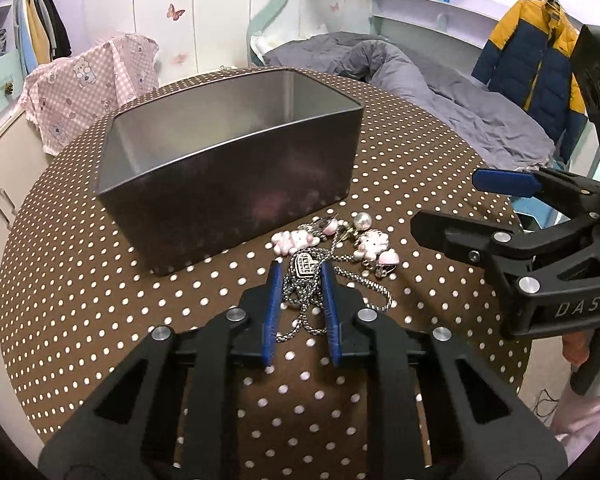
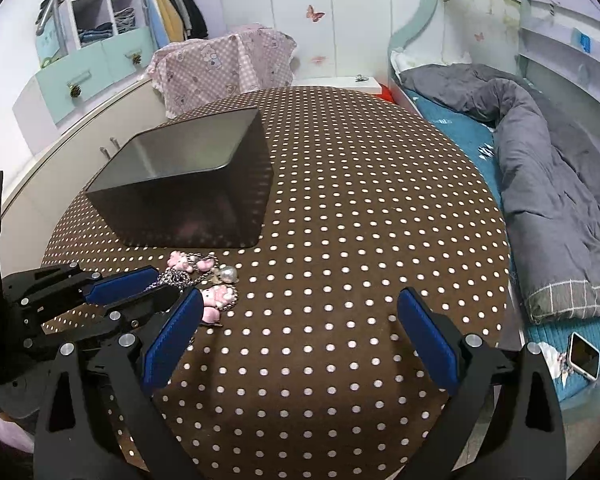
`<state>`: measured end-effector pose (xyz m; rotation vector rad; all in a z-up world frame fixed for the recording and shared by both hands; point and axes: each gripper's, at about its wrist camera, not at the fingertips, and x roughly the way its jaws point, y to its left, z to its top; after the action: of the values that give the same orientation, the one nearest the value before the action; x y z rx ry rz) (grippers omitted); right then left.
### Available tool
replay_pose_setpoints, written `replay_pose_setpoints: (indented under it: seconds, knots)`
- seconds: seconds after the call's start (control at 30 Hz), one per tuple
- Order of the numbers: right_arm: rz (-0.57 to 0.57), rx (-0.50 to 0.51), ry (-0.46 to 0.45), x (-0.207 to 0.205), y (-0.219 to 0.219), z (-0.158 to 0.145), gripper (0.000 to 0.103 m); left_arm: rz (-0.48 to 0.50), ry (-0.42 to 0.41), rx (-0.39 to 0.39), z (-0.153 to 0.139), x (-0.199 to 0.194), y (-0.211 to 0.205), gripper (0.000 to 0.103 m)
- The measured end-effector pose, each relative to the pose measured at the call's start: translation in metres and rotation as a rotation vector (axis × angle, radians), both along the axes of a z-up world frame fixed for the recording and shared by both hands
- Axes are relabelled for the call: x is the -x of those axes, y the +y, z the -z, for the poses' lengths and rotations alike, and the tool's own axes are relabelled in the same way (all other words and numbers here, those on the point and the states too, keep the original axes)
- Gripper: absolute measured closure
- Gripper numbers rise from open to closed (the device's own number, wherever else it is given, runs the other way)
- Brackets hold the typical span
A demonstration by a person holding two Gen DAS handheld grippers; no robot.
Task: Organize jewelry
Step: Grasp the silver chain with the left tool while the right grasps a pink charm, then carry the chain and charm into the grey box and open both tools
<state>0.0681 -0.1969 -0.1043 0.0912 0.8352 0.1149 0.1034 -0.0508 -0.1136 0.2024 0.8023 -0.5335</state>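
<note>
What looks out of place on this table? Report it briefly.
The jewelry lies in a tangled heap on the polka-dot tablecloth instead of inside the metal tin, whose visible interior looks bare. The silver chain necklace sits bunched between the left gripper's fingers, tangled with the pink bear charms.

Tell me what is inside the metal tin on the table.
The metal tin shows bare silver walls and nothing lying in the part of the floor that shows. Its near wall hides the front strip of the floor in both views. The jewelry pile lies outside, on the polka-dot tablecloth.
</note>
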Motion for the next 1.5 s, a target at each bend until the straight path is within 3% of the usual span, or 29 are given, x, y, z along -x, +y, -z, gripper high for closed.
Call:
replay_pose_setpoints:
  seconds: [0.27, 0.33, 0.5, 0.57, 0.67, 0.7, 0.87, 1.3, 1.37, 1.4, 1.43, 1.5]
  knots:
    - [-0.098, 0.029, -0.01, 0.004, 0.026, 0.003, 0.01, -0.061, 0.001, 0.019, -0.004, 0.001, 0.026, 0.085]
    - [-0.127, 0.05, -0.013, 0.005, 0.037, 0.005, 0.016, -0.075, -0.005, 0.027, -0.006, 0.002, 0.032, 0.085]
    - [-0.185, 0.083, 0.017, -0.001, 0.056, 0.015, 0.045, -0.105, -0.012, 0.038, -0.009, 0.002, 0.043, 0.085]
    - [-0.178, 0.119, 0.011, -0.002, 0.059, 0.018, 0.051, -0.116, -0.014, 0.04, -0.01, 0.002, 0.047, 0.085]
    - [-0.175, 0.121, 0.011, -0.002, 0.058, 0.017, 0.079, -0.127, -0.018, 0.044, -0.01, 0.003, 0.052, 0.085]
    - [-0.171, 0.12, 0.012, -0.003, 0.057, 0.016, 0.085, -0.13, -0.019, 0.047, -0.01, 0.003, 0.054, 0.085]
    - [-0.149, 0.095, 0.02, -0.005, 0.048, 0.017, 0.095, -0.149, -0.032, 0.058, -0.014, 0.002, 0.064, 0.085]
    - [-0.127, 0.067, 0.003, -0.006, 0.044, 0.004, 0.096, -0.187, -0.103, 0.081, -0.036, 0.007, 0.08, 0.088]
    - [-0.136, 0.078, 0.009, -0.006, 0.045, 0.006, 0.082, -0.192, -0.103, 0.079, -0.036, 0.007, 0.081, 0.088]
    - [-0.131, 0.077, 0.012, -0.007, 0.046, 0.007, 0.059, -0.193, -0.101, 0.078, -0.035, 0.007, 0.081, 0.088]
    - [-0.127, 0.08, 0.007, -0.007, 0.046, 0.008, 0.051, -0.196, -0.097, 0.08, -0.034, 0.006, 0.082, 0.088]
    - [-0.132, 0.085, 0.009, -0.009, 0.048, 0.009, 0.052, -0.202, -0.088, 0.079, -0.032, 0.006, 0.082, 0.088]
